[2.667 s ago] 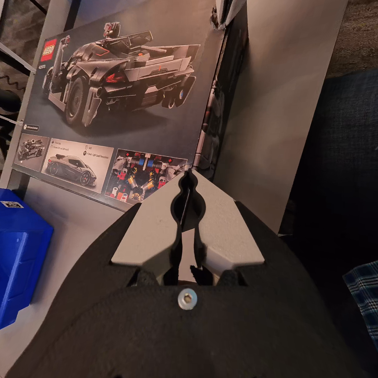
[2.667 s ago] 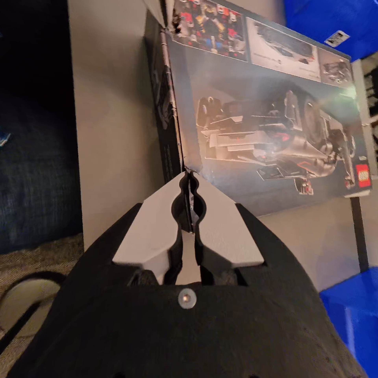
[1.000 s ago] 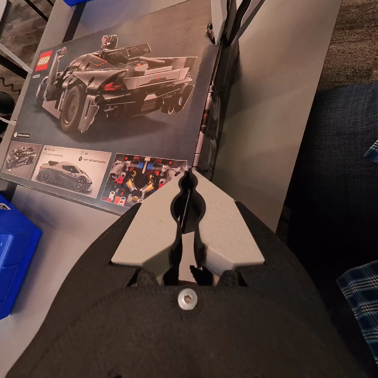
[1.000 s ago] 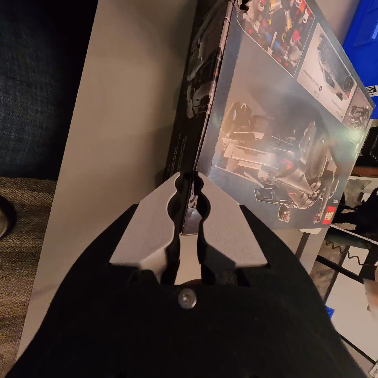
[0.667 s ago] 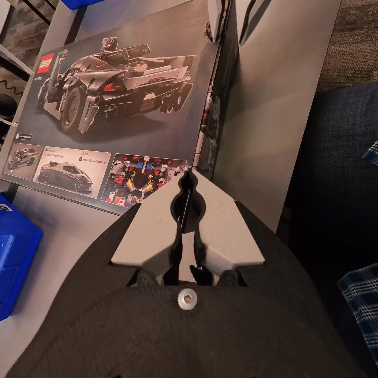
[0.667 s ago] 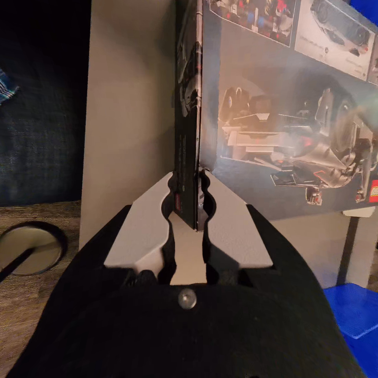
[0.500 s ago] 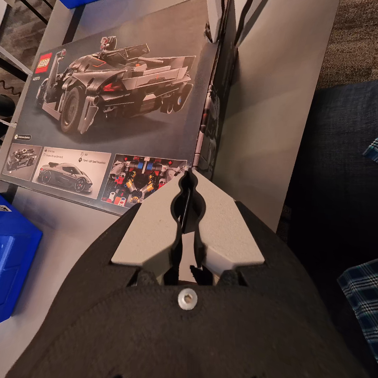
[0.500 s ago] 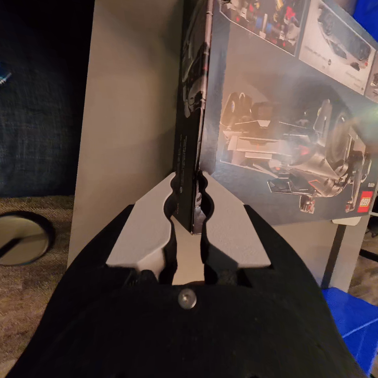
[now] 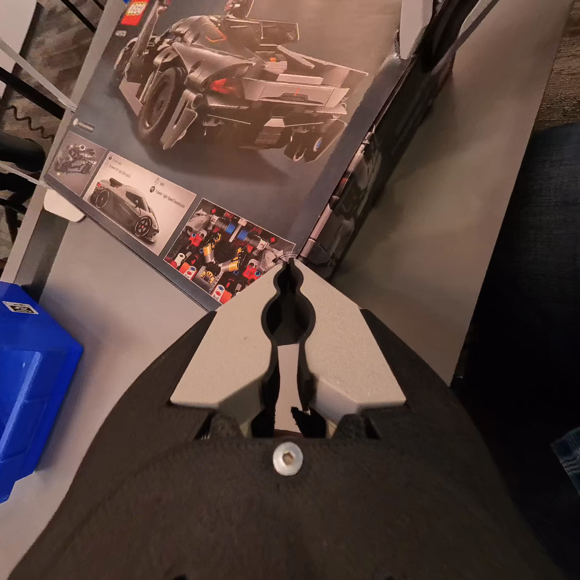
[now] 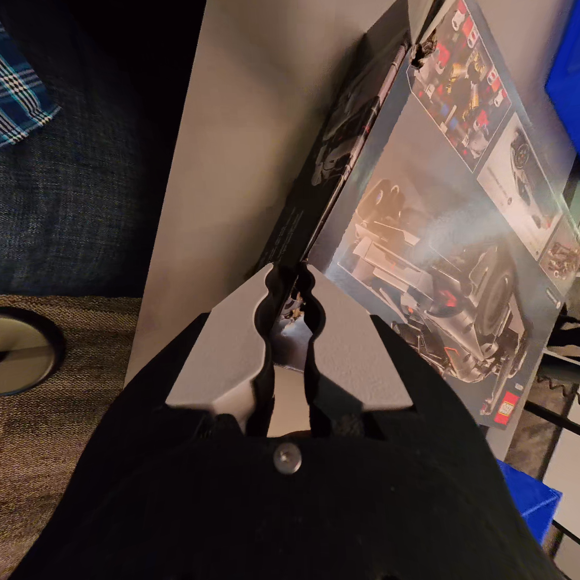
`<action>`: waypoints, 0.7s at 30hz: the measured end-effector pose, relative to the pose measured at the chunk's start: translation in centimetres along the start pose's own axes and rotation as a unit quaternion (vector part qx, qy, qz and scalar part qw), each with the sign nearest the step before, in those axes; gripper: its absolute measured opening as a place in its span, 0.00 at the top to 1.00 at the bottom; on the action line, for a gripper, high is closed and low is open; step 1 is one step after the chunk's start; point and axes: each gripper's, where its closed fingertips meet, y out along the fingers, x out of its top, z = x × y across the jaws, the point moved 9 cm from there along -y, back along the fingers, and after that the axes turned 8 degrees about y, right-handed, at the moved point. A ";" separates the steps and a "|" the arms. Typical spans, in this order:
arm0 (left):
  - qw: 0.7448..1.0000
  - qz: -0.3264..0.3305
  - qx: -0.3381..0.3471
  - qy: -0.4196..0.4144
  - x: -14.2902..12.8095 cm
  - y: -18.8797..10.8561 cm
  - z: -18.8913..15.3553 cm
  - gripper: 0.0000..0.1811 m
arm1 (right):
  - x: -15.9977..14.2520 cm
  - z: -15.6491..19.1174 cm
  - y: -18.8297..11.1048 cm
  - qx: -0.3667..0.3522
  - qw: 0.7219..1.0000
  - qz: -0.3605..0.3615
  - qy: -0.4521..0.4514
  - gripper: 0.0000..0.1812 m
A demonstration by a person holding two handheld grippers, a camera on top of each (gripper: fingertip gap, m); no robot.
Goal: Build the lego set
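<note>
lego box on grey table, left claw closed at its corner, right claw gripping its edge

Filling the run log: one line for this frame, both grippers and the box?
stage: opening box | left gripper: shut, at corner of lego box | right gripper: shut on side flap | table: box resting

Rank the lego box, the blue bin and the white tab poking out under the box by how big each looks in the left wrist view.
1. lego box, by far the largest.
2. blue bin, smaller, though it sits nearer the camera and is cut off by the frame edge, so its true size is unsure.
3. white tab, clearly the smallest.
</note>
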 end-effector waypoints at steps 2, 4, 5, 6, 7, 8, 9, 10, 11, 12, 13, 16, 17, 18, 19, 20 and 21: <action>1.000 0.004 0.000 0.004 0.1 0.0 0.0 1.00 | 0.3 0.1 0.1 -0.010 1.000 0.017 -0.004 0.94; 1.000 0.004 0.002 0.005 0.1 0.0 0.0 1.00 | 0.6 0.2 0.1 -0.016 0.999 0.037 0.003 0.94; 1.000 0.005 0.002 0.006 0.1 0.0 0.0 1.00 | 0.7 0.2 0.1 -0.016 0.999 0.047 0.005 0.94; 1.000 0.007 0.003 0.008 0.2 0.0 0.0 1.00 | 0.9 0.2 0.2 -0.015 0.998 0.055 0.013 0.94; 1.000 0.008 0.004 0.010 0.2 0.0 0.0 1.00 | 1.0 0.2 0.2 -0.014 0.998 0.062 0.017 0.94; 1.000 0.008 0.004 0.010 0.2 0.0 0.0 1.00 | 1.1 0.2 0.3 -0.016 0.997 0.070 0.022 0.94; 1.000 0.008 0.003 0.009 0.2 0.0 0.0 1.00 | 1.3 0.3 0.3 -0.023 0.996 0.080 0.024 0.95; 1.000 0.008 0.003 0.009 0.2 0.0 0.0 1.00 | 1.4 0.4 0.4 -0.032 0.995 0.090 0.029 0.95; 1.000 0.008 0.003 0.009 0.2 0.0 0.0 1.00 | 1.5 0.6 0.5 -0.041 0.994 0.096 0.037 0.95; 1.000 0.008 0.003 0.009 0.2 0.1 0.0 1.00 | 1.6 0.7 0.5 -0.049 0.993 0.098 0.043 0.94; 1.000 0.007 0.004 0.008 0.2 0.1 0.0 1.00 | 1.5 0.8 0.5 -0.057 0.993 0.093 0.047 0.94; 1.000 0.006 0.006 0.008 0.2 0.1 0.0 1.00 | 1.2 1.0 0.6 -0.074 0.991 0.074 0.080 0.94; 1.000 0.007 0.007 0.009 0.2 0.1 0.0 1.00 | 1.2 1.2 0.7 -0.086 0.991 0.073 0.076 0.93; 1.000 0.007 0.008 0.011 0.2 0.1 0.0 1.00 | 1.0 1.3 0.7 -0.090 0.991 0.061 0.082 0.93; 1.000 0.008 0.009 0.014 0.2 0.1 -0.1 1.00 | 0.7 1.2 0.6 -0.083 0.990 0.044 0.108 0.93; 1.000 0.008 0.008 0.014 0.2 0.0 0.0 1.00 | 0.6 1.2 0.5 -0.081 0.989 0.030 0.120 0.92; 1.000 0.009 0.008 0.015 0.2 0.0 0.0 1.00 | 0.5 1.3 0.4 -0.083 0.990 0.029 0.109 0.91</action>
